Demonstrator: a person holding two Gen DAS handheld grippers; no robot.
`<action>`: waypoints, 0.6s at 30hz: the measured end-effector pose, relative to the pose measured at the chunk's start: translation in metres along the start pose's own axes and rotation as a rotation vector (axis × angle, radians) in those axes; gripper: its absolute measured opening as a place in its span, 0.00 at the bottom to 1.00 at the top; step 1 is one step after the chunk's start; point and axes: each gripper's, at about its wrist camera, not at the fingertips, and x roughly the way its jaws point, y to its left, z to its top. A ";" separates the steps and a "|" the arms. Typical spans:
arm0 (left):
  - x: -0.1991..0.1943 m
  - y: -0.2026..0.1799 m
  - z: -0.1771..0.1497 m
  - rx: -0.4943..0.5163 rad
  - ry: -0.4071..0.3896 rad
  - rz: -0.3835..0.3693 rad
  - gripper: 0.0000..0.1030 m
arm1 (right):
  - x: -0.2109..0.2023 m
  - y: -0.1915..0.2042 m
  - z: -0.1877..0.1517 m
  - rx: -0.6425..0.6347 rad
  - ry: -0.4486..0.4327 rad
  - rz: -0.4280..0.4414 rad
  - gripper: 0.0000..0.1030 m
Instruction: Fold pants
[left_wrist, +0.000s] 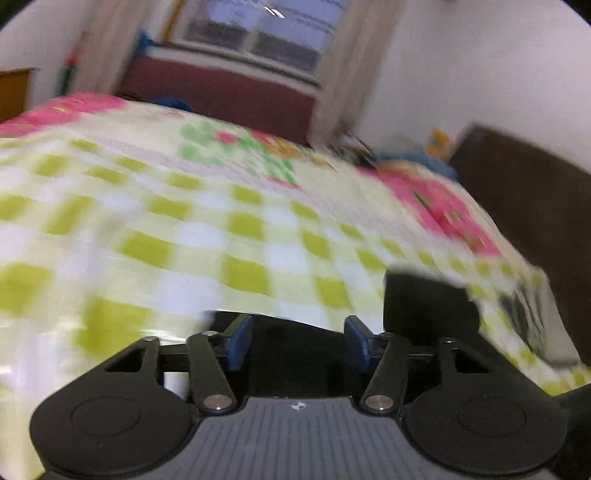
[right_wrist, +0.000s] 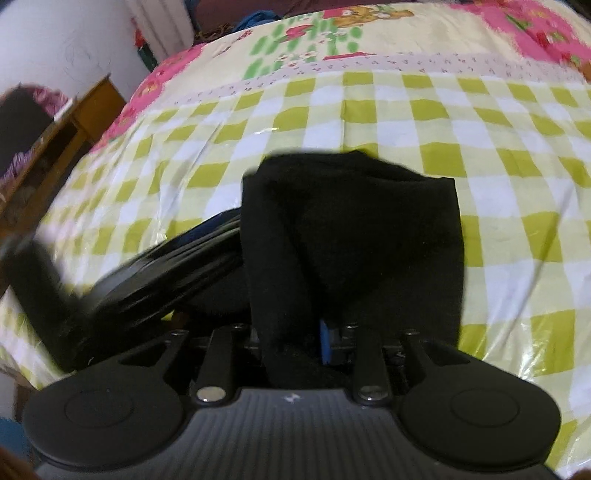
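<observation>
over the bed (right_wrist: 406, 110), black pants (right_wrist: 351, 240) hide the right gripper's (right_wrist: 317, 343) clamped fingers; left gripper (left_wrist: 297, 341) gapes.

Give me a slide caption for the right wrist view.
Right gripper clamps folded black fabric pants above the green-and-white checkered bedsheet.

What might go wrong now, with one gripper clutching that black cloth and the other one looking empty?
The right gripper pinches only a bunched end of the black pants, so the fabric could slip free or the fold could come out crooked. The left gripper is open with dark cloth between its fingers; if it shuts off the edge, that side may sag. The checked bed cover looks glossy, so the pants could slide when laid down.
</observation>
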 end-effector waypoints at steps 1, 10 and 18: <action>-0.015 0.007 -0.002 0.002 -0.043 0.008 0.69 | 0.000 -0.002 0.004 0.025 0.005 0.009 0.23; -0.044 0.043 -0.031 0.100 -0.027 0.172 0.75 | 0.028 0.038 0.021 0.070 -0.041 0.040 0.25; -0.075 0.046 -0.056 0.101 0.007 0.167 0.75 | 0.048 0.068 0.026 0.047 -0.051 0.187 0.25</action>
